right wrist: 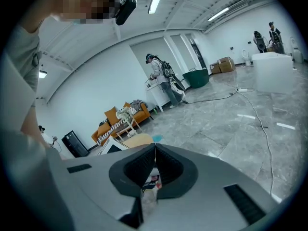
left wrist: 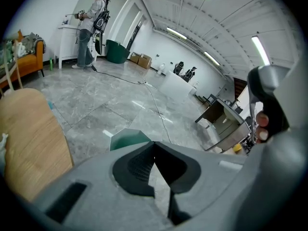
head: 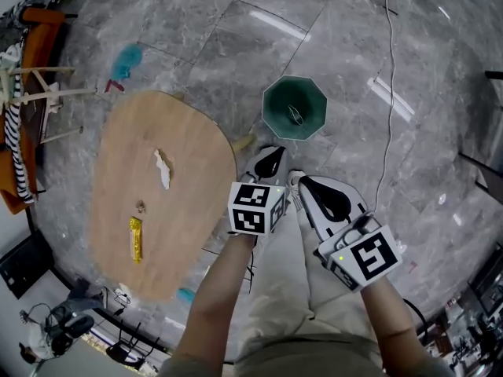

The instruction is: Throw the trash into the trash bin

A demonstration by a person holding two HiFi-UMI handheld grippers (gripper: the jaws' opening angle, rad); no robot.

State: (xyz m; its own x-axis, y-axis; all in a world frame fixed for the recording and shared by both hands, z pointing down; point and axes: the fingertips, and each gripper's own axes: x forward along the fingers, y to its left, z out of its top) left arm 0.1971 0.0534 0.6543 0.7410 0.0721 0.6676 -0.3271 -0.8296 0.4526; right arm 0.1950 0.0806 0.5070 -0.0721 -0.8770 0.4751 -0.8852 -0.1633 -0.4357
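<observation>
The green trash bin (head: 294, 107) stands on the grey floor, with a small pale scrap lying inside it. My left gripper (head: 277, 151) hangs just short of the bin, shut and empty; in the left gripper view its jaws (left wrist: 154, 143) meet above the bin's rim (left wrist: 126, 138). Beside it, my right gripper (head: 299, 181) is shut on a thin printed wrapper (right wrist: 151, 182) that hangs below the joined tips (right wrist: 155, 146). On the oval wooden table (head: 118, 155) lie a white crumpled paper (head: 163, 168), a small brown scrap (head: 141, 206) and a yellow wrapper (head: 135, 238).
A teal object (head: 126, 61) lies on the floor past the table. An orange sofa (head: 31, 93) and a wooden rack (head: 43, 93) stand at the far left. A white cable (head: 385, 93) runs across the floor right of the bin. A person (left wrist: 89, 30) stands far off.
</observation>
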